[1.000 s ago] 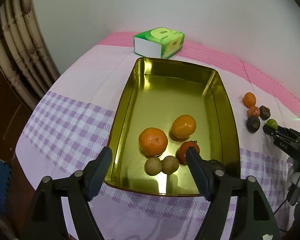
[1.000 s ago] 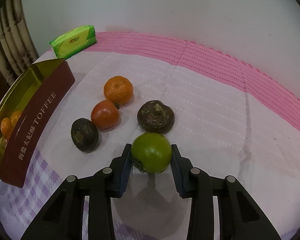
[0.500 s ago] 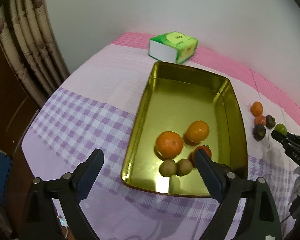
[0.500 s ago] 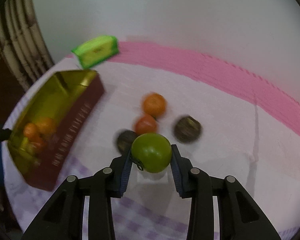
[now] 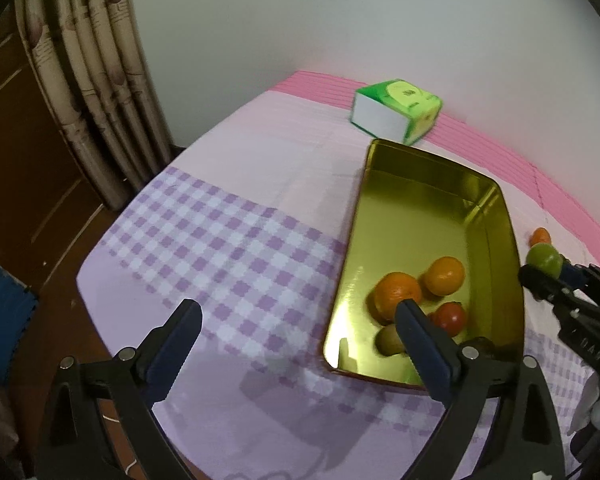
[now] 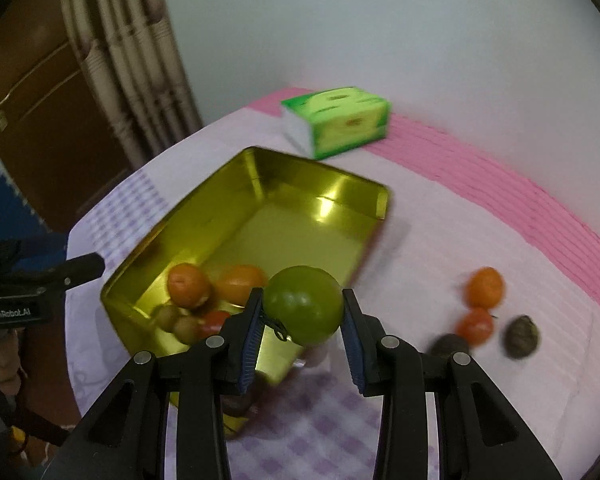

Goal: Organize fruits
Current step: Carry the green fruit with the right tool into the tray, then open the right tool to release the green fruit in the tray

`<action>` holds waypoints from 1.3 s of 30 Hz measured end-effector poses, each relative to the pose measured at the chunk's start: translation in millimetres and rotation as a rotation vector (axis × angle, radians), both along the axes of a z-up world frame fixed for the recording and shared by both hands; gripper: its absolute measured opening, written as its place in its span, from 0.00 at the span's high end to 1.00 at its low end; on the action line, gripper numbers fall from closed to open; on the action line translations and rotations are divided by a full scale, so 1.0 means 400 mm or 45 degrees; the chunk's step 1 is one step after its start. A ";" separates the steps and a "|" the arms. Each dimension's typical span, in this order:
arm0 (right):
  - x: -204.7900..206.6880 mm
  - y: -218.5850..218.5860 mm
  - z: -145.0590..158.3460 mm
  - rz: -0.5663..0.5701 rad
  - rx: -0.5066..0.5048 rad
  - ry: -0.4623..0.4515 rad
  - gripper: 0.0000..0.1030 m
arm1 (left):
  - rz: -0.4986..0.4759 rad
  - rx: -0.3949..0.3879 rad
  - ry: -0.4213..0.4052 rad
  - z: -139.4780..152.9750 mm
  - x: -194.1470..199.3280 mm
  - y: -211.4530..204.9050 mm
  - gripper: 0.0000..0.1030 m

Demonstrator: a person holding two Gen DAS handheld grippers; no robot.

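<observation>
Carrying green fruit (image 6: 303,305) in right gripper (image 6: 302,336), pads clamped on both sides, held just over the near-right rim of the gold tin (image 6: 316,184). Step: transfer to tin; next move prob. needs a shift toward 10 o'clock, then release clear of the oranges, a red fruit and small brown ones already in there. Left gripper (image 5: 298,346) empty; jaws have just been opening, now wide, over checked cloth (image 5: 220,248) at tin's 9 o'clock. Four fruits (image 6: 485,287) remain on the cloth at 3 o'clock, blurred. Tissue box (image 6: 338,120) at 12. Tin's near corner hidden behind the grippers.
</observation>
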State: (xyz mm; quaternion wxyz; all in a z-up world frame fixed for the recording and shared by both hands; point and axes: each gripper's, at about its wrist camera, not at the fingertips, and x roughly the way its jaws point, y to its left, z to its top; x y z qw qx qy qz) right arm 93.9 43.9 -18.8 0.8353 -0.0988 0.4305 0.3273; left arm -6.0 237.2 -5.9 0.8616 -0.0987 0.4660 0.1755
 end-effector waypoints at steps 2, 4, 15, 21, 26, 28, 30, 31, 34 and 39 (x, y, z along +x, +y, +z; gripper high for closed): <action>-0.005 0.028 -0.015 0.027 -0.022 0.011 0.63 | 0.019 0.012 0.005 -0.004 -0.006 0.009 0.07; -0.008 0.045 -0.029 0.044 -0.042 0.022 0.63 | 0.033 0.016 0.012 -0.009 -0.008 0.016 0.07; -0.012 0.095 -0.083 0.080 -0.130 0.033 0.63 | 0.061 -0.016 0.022 -0.024 -0.009 0.034 0.07; -0.001 0.102 -0.088 0.071 -0.124 0.044 0.63 | 0.060 -0.025 0.034 -0.035 -0.002 0.034 0.07; 0.002 0.097 -0.089 0.054 -0.115 0.051 0.62 | 0.060 -0.030 0.035 -0.035 -0.001 0.034 0.07; 0.004 0.095 -0.089 0.051 -0.109 0.054 0.62 | 0.063 -0.031 0.036 -0.035 -0.002 0.032 0.07; 0.004 0.096 -0.088 0.048 -0.115 0.049 0.61 | 0.062 -0.033 0.037 -0.036 -0.003 0.033 0.07; 0.003 0.095 -0.086 0.047 -0.112 0.049 0.59 | 0.062 -0.036 0.036 -0.036 -0.003 0.033 0.07; 0.004 0.091 -0.080 0.038 -0.092 0.047 0.57 | 0.059 -0.045 0.031 -0.039 -0.003 0.033 0.07; 0.005 0.075 -0.057 0.023 -0.053 0.025 0.51 | 0.048 -0.042 0.017 -0.038 -0.003 0.029 0.07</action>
